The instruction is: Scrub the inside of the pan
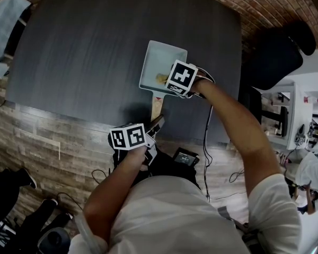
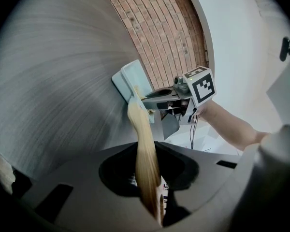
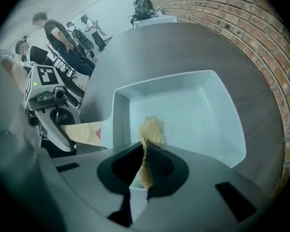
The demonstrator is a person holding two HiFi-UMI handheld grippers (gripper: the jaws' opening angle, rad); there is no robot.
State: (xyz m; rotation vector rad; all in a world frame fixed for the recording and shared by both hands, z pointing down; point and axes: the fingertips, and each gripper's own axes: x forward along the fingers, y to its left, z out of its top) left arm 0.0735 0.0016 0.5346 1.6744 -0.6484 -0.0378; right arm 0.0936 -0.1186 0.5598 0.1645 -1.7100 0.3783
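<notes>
A pale square pan [image 1: 160,61] sits on the dark table [image 1: 85,46], its wooden handle [image 1: 156,109] pointing toward me. My left gripper [image 1: 156,126] is shut on that handle [image 2: 143,144], which runs out from between the jaws to the pan [image 2: 130,79]. My right gripper [image 1: 166,81] reaches over the pan's near edge, shut on a tan scrub pad [image 1: 161,79]. In the right gripper view the pad [image 3: 151,129] rests on the pan's floor [image 3: 188,108] near the handle-side wall. The left gripper [image 3: 53,115] shows there at the left, on the handle [image 3: 84,132].
The table's near edge runs just behind the handle, with wood floor below. A black device [image 1: 184,156] and cables lie on the floor by me. A black chair [image 1: 275,52] stands at the right. A brick wall [image 3: 241,23] runs past the table. People [image 3: 63,33] stand far off.
</notes>
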